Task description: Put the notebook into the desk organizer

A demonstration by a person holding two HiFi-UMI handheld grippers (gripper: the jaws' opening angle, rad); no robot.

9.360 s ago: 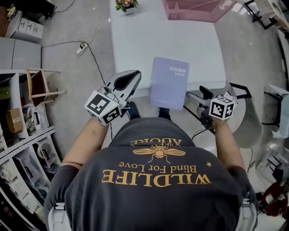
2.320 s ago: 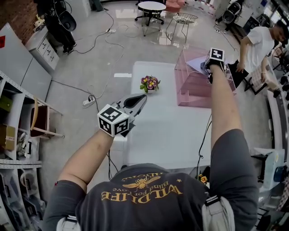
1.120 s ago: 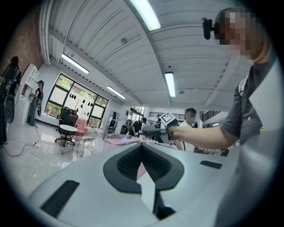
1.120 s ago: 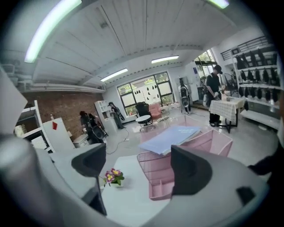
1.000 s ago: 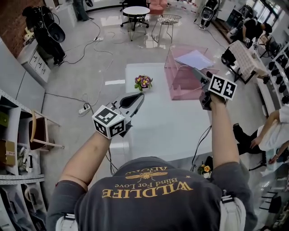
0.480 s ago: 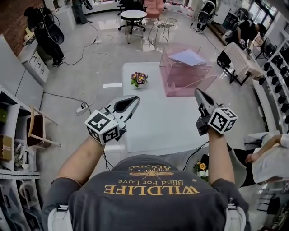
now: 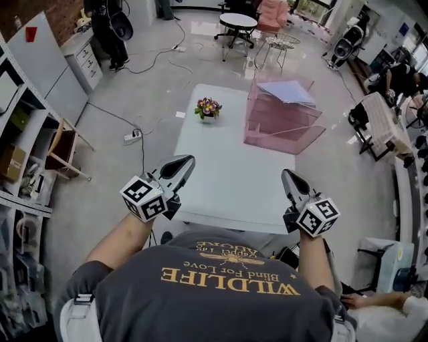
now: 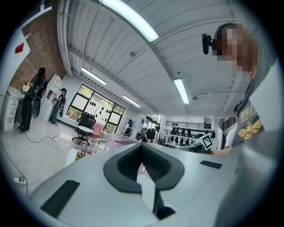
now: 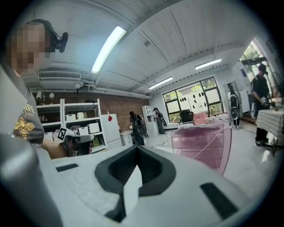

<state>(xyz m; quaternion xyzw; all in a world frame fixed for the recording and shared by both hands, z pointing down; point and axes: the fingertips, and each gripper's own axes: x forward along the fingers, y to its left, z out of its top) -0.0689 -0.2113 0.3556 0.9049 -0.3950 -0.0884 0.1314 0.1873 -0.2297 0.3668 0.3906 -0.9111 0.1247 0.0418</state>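
Note:
The pale lilac notebook (image 7: 287, 92) lies on the top of the pink see-through desk organizer (image 7: 284, 120), which stands at the far right of the white table (image 7: 227, 167). Both grippers hover at the table's near edge, well short of the organizer. My left gripper (image 7: 182, 164) is shut and empty; its tips (image 8: 142, 145) meet in the left gripper view. My right gripper (image 7: 289, 178) has just been closing and is now shut with nothing between its jaws (image 9: 136, 147). The right gripper view shows the organizer (image 9: 208, 142) ahead to the right.
A small pot of flowers (image 7: 208, 108) stands at the table's far left. Shelving (image 7: 20, 174) and a stool (image 7: 67, 150) line the left side. A power strip (image 7: 132, 137) with cables lies on the floor. A round table (image 7: 239, 20), chairs and people are beyond.
The right gripper came away from the organizer, leaving the notebook there, drew back to the table's near edge and closed. The left gripper also drew back toward the body.

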